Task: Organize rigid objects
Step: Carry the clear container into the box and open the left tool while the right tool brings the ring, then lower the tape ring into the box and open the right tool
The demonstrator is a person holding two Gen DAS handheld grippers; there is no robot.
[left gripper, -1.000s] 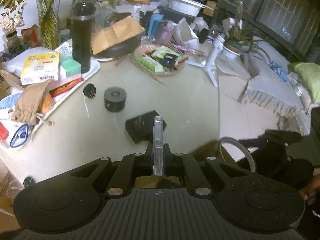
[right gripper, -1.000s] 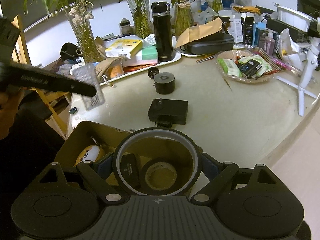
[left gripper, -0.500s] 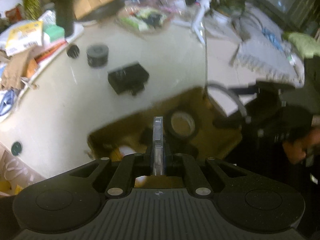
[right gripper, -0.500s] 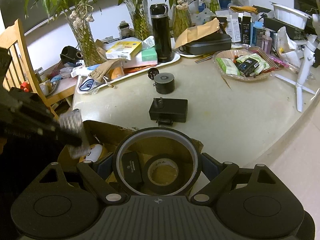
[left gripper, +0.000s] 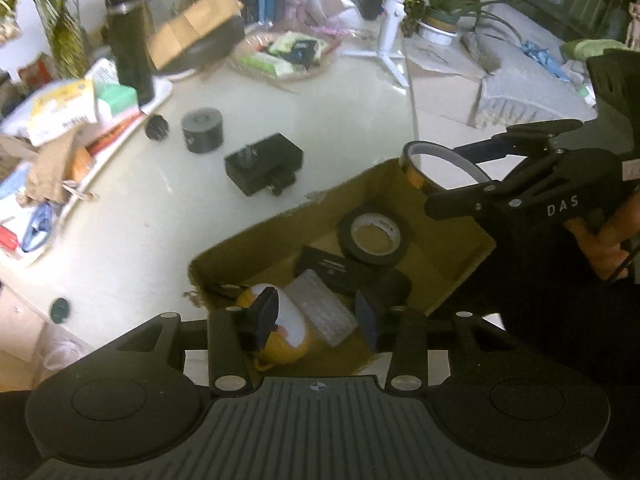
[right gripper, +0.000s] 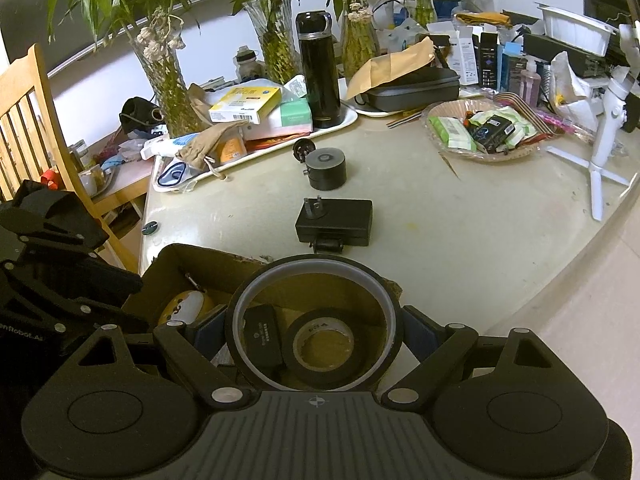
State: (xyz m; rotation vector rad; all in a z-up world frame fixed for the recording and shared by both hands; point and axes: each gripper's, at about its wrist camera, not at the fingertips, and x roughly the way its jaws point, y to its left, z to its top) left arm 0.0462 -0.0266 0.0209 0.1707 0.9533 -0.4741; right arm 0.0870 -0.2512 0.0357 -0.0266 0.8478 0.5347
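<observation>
From the left wrist camera, the left gripper [left gripper: 316, 316] now stands with its fingers spread wide and nothing between them, whereas half a second ago a thin clear case was pinched upright there; that clear ribbed case [left gripper: 322, 306] now lies in the cardboard box [left gripper: 256, 236], just beyond the fingertips and leaning against the yellow toy [left gripper: 280, 336], so this item looks delivered and the hand is free for another. Farther in the box lie a black tape roll [left gripper: 374, 236] and a small black box [left gripper: 336, 270]. At the right, the right gripper [left gripper: 448, 176] holds a thin amber tape ring [left gripper: 444, 166] above the box's far right corner. On the table [left gripper: 340, 112] to the far left, the black plug adapter [left gripper: 262, 162], the grey cylinder [left gripper: 202, 128] and a small black knob [left gripper: 157, 128] remain to be gathered. From the right wrist camera, the right gripper [right gripper: 314, 326] is closed about the tape ring [right gripper: 314, 276], which sits upright between its fingers, directly over the open box [right gripper: 208, 264]; through the ring the black tape roll [right gripper: 322, 344] and small black box [right gripper: 262, 334] show below. This grip reads the same as half a second ago, so the ring's release is probably the next step. The adapter [right gripper: 334, 222] lies just beyond the box's far edge, the cylinder [right gripper: 326, 168] farther on.
</observation>
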